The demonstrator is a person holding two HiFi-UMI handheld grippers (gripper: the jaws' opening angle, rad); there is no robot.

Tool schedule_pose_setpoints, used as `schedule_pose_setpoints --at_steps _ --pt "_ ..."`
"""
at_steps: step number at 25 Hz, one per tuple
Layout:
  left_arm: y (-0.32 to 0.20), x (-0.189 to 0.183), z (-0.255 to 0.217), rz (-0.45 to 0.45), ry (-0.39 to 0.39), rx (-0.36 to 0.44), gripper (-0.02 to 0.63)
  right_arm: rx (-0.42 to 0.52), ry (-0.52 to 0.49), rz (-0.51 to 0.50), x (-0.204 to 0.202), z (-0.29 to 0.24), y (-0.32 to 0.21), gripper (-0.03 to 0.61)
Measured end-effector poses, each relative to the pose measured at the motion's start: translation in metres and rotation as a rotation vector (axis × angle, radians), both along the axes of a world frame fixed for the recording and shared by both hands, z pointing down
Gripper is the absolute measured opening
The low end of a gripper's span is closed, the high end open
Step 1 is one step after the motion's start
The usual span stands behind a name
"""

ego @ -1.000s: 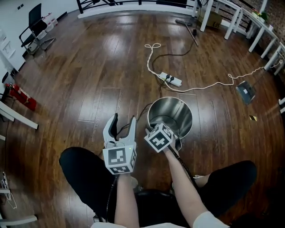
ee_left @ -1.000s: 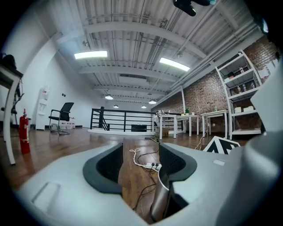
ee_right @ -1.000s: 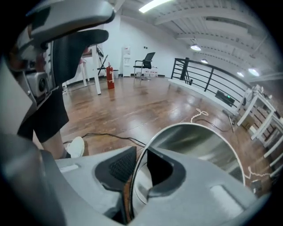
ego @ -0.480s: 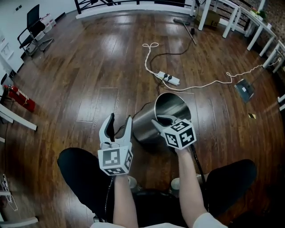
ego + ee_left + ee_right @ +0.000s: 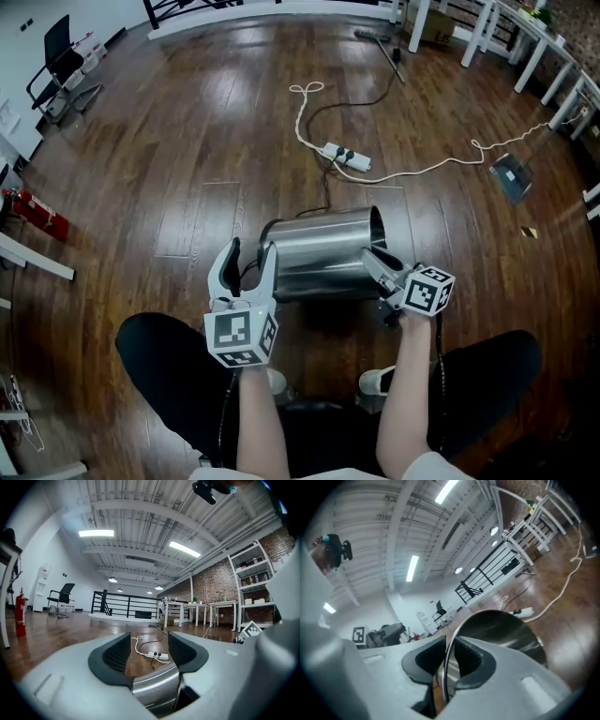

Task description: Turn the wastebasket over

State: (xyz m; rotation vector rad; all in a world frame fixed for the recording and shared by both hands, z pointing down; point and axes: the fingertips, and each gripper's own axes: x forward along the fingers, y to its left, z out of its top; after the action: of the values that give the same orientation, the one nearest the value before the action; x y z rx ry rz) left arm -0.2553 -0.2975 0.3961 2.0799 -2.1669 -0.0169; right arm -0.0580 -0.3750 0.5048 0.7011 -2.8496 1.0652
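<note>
The steel wastebasket [image 5: 319, 255] lies tipped on its side on the wood floor, mouth to the right, just beyond my knees. My right gripper [image 5: 374, 260] is shut on its rim; in the right gripper view the thin rim edge [image 5: 449, 667] runs between the two pads of that gripper [image 5: 446, 660], and the bin's dark inside [image 5: 501, 632] opens beyond. My left gripper [image 5: 251, 251] stands open at the bin's closed end, pointing level. In the left gripper view the gripper [image 5: 149, 645] has only the curved steel wall [image 5: 154, 688] low between its jaws, with no pad pressing on it.
A white power strip [image 5: 340, 157] with a white cord [image 5: 427, 170] lies on the floor beyond the bin. A small grey device [image 5: 511, 176] sits at the right. A red fire extinguisher [image 5: 33, 210] and a black chair [image 5: 58, 56] are far left, white table legs [image 5: 469, 37] at the back right.
The wastebasket has gone from upright to lying on its side. My right gripper rolled and swung right with the rim in its grip. The left gripper stayed put.
</note>
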Motion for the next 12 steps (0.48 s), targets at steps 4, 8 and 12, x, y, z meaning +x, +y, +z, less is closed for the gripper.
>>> schedule_pose_setpoints --at_steps 4,8,12 --pt "-0.008 0.011 0.009 0.022 0.016 -0.020 0.276 -0.103 0.364 0.104 0.058 0.039 -0.019 0.084" --pt "-0.014 0.032 0.020 0.065 0.016 -0.048 0.276 -0.201 0.441 0.198 0.098 0.072 -0.022 0.100" --pt "-0.019 0.045 0.043 0.092 0.014 -0.108 0.276 -0.275 0.433 0.330 0.134 0.104 -0.026 0.109"
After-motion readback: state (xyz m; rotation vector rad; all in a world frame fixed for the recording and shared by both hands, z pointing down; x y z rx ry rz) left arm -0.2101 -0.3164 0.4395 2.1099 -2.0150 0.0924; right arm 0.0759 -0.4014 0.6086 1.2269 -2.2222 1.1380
